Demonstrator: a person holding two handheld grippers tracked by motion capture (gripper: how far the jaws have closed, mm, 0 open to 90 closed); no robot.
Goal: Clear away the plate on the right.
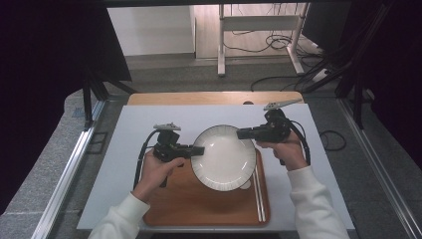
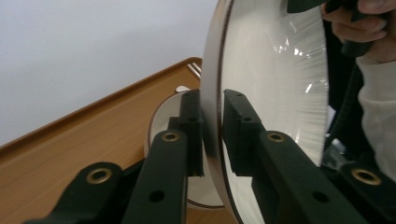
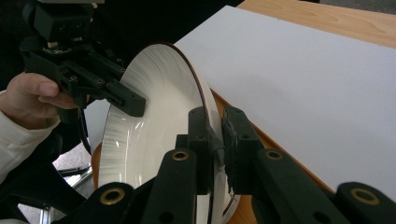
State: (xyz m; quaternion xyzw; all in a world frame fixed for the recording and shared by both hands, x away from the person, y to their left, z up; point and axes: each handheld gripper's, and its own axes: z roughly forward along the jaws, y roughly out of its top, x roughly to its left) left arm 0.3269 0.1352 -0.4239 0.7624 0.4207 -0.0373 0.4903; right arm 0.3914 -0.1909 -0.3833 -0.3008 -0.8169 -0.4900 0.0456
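Both tongs pinch the white plate's (image 1: 224, 158) rim — left gripper (image 1: 198, 150) clamped on the edge nearest it, right gripper (image 1: 242, 133) on the opposite, far edge. That plate sits above the wooden tray (image 1: 199, 201), another white dish (image 2: 161, 122) under it — chopsticks (image 1: 258, 191) beside the tray's right rim.

white sleeves (image 1: 308, 199); black hand-held gripper (image 1: 199, 150) jaws with seemingly brass-ringed holes.

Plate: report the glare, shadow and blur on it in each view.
High view: plate evenly lit, faint sheen, sharp. Left gripper view: bright streaked glare on the plate's face, its near rim soft and shadowed between the left claw's jaws. Right gripper view: streaky highlights low on the plate, the right claw slightly soft.
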